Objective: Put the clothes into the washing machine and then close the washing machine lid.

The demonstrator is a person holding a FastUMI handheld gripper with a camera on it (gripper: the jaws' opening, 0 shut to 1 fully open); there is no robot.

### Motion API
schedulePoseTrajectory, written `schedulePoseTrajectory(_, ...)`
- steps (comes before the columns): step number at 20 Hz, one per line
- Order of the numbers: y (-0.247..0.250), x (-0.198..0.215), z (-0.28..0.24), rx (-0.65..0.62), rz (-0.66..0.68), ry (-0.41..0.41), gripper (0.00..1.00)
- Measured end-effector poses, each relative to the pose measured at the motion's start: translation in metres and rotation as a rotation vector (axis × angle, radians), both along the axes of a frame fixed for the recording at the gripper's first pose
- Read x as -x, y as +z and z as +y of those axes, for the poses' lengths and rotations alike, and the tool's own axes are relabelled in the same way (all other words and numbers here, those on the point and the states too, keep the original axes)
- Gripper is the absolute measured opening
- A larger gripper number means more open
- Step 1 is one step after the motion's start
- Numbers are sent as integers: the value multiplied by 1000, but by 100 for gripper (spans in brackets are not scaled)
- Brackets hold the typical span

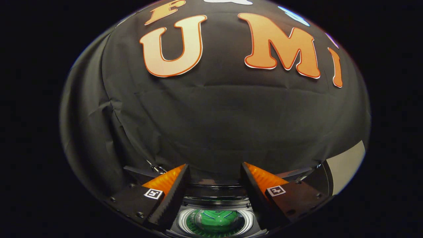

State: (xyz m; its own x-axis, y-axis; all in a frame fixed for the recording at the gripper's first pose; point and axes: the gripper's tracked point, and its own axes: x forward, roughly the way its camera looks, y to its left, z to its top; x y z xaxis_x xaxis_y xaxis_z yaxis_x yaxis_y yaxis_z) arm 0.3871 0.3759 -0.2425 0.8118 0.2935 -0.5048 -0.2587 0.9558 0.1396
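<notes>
— While the gripper (214,185) hangs above the washing machine (214,205), how much of the job would you call done?

— The first half, by my reading. A green garment (216,219) lies down inside the drum, seen between the two fingers (172,195) and below them. Nothing is held; the fingers stand wide apart with only air between them.

— So the clothes are in?

— That one piece is. Whether more clothes wait elsewhere I cannot tell.

— And the lid?

— Not closed, judging by the open round mouth with its pale rim (185,219) and the drum plainly visible through it. A dark band just beyond the opening, ahead of the fingertips, may be the raised lid (214,191), but I cannot be sure.

— What is left, then?

— Closing the lid, it seems. The gripper is free for it and sits right over the machine, with the black cloth wall (214,115) behind.
</notes>
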Motion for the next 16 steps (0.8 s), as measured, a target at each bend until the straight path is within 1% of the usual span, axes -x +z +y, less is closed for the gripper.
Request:
schedulePoseTrajectory(6, 1, 13, -2, 26, -1, -35, 99)
schedulePoseTrajectory(16, -1, 43, -7, 23, -16, -37, 99)
